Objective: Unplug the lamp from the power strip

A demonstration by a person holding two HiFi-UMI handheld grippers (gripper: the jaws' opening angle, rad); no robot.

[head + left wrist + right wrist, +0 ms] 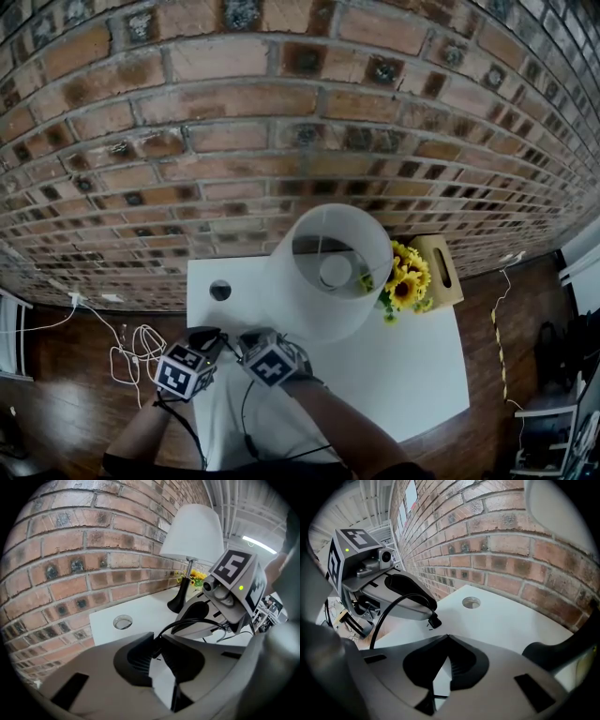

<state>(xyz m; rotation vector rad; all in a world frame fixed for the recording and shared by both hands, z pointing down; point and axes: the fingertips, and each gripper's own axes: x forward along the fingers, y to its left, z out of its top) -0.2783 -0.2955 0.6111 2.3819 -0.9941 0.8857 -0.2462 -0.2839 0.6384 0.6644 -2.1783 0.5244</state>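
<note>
The left gripper point(155, 645) had its jaws closed on the small black plug point(434, 620), which sat right at the jaw tips. The lamp's cord point(189, 619) looped up and away from the plug, toward the right gripper point(446, 638). The right gripper's jaws were closed tip to tip, and nothing could be seen pinched between the pads. The left gripper's tips, with the plug, were just ahead of them and a little to their left.

The lamp point(192, 531) stood well beyond both pairs of jaws, farther along the white table point(412, 366). A round hole point(471, 603) in the tabletop lay between the jaws and the brick wall point(501, 541). No power strip could be made out near either gripper. The plug seemed to hang just above the bare tabletop, so it was probably already out of its socket.

To do this step well, the left jaws should stay on the plug's body and not on the cord, because the thin cord could slip or strain. If the prongs were still seated, the pull should run straight back along them without twisting. The right gripper could press down on whatever held the plug, so that it did not lift with it. The slack loop near the right jaws could snag.
</note>
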